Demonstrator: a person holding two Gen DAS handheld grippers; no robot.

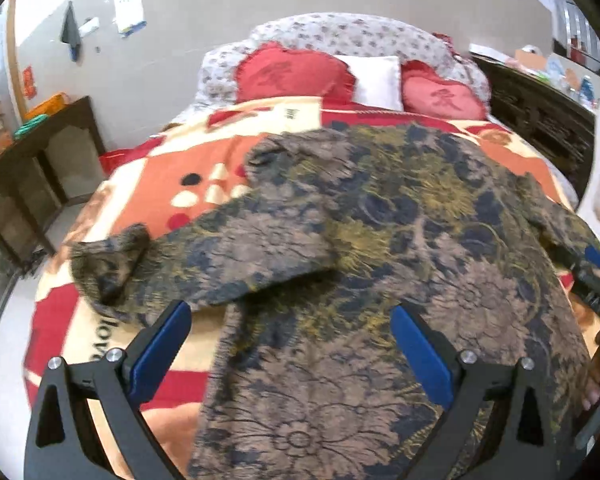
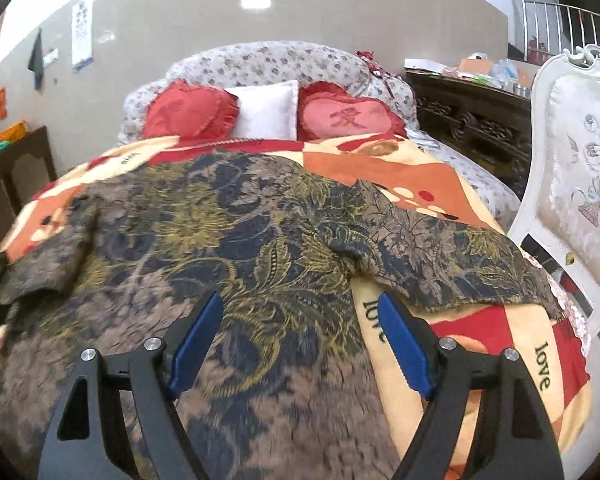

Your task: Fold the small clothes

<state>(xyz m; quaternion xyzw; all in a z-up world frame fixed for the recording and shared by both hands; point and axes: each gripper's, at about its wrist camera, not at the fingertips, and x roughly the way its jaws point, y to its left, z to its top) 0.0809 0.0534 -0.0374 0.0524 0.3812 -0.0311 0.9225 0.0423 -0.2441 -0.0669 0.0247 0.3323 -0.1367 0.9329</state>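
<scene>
- Left gripper [image 1: 290,312]: jaws wide apart, holding nothing, hovering over the floral garment [image 1: 380,240] near its hem; one sleeve [image 1: 204,256] lies just beyond the left blue pad
- Right gripper [image 2: 300,304]: jaws apart, empty, above the garment's right edge
- Garment: spread flat on the patterned blanket [image 2: 480,340], sleeves out to both sides
- Beyond the garment: two red heart cushions [image 2: 192,112] flanking a white pillow [image 2: 266,114]
- Right of the garment: a white chair [image 2: 580,184]
</scene>
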